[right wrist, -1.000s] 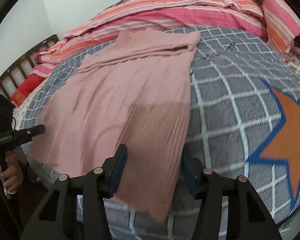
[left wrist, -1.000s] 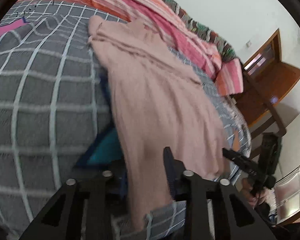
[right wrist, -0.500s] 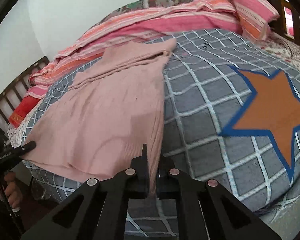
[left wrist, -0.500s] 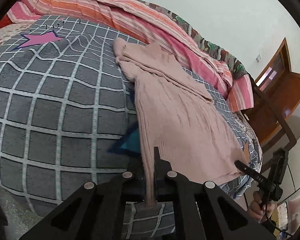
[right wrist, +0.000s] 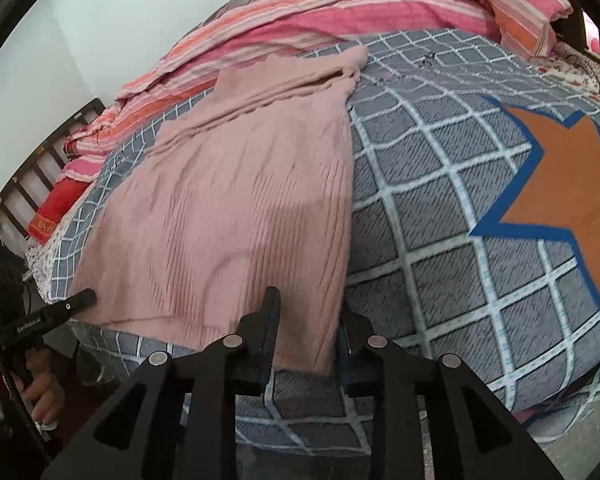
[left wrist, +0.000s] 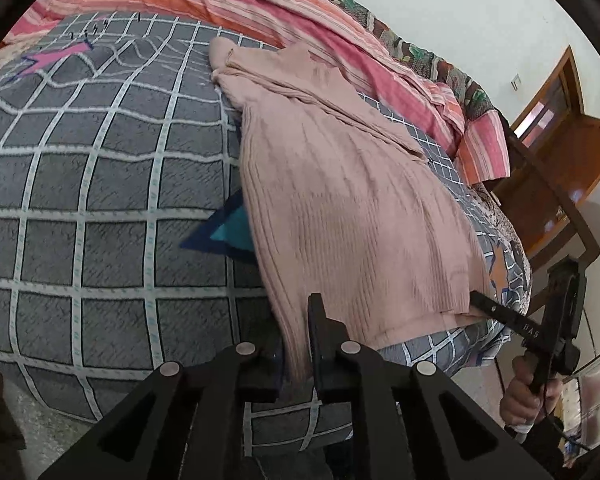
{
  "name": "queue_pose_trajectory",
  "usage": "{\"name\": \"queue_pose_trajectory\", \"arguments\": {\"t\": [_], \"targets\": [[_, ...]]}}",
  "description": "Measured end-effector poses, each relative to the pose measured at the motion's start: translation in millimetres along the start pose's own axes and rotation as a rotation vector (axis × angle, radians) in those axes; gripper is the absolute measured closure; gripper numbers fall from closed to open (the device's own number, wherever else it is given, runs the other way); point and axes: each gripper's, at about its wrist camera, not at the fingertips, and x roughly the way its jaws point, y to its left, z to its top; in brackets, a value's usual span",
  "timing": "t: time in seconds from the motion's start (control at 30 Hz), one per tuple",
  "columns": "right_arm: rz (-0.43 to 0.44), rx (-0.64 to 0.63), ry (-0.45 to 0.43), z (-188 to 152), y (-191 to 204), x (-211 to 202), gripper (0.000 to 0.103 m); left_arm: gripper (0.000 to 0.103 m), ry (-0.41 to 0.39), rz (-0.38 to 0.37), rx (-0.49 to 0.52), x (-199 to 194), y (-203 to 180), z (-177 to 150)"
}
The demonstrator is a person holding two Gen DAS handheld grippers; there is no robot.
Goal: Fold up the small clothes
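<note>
A pink ribbed knit garment (left wrist: 340,208) lies spread on the grey checked bedcover (left wrist: 100,200), its folded top toward the striped blankets. My left gripper (left wrist: 296,352) is nearly shut, with the garment's near left hem corner pinched between its jaws. In the right wrist view the same garment (right wrist: 244,200) lies flat. My right gripper (right wrist: 306,332) has its jaws apart, and the near right hem corner lies loose between them. Each gripper shows in the other's view, the right (left wrist: 500,314) and the left (right wrist: 60,308), at the opposite hem corner.
Pink and orange striped blankets (left wrist: 300,12) are heaped along the far side of the bed. An orange star patch (right wrist: 572,184) lies right of the garment, a teal patch (left wrist: 228,232) under its left edge. A wooden chair (left wrist: 560,168) stands beyond the bed's right end.
Half a second ago both grippers were shut on the hem corners. Now the right jaws have opened, leaving the hem loose on the bed, and the left jaws have widened slightly.
</note>
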Motion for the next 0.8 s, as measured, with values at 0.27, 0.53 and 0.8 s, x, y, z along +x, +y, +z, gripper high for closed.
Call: {"name": "queue_pose_trajectory", "arguments": {"t": [0.27,0.53,0.8], "targets": [[0.001,0.003,-0.016,-3,6,1,0.089,0.092,-0.03,-0.016,-0.039,-3,6,-5],[-0.011,-0.019,-0.076,-1,11,-13,0.097,0.095,-0.089,-0.041,-0.063,-17,8,-1],[0.027,0.03,-0.152,8,5,-34,0.098,0.096,-0.168,-0.091,-0.078,-39,7,8]]}}
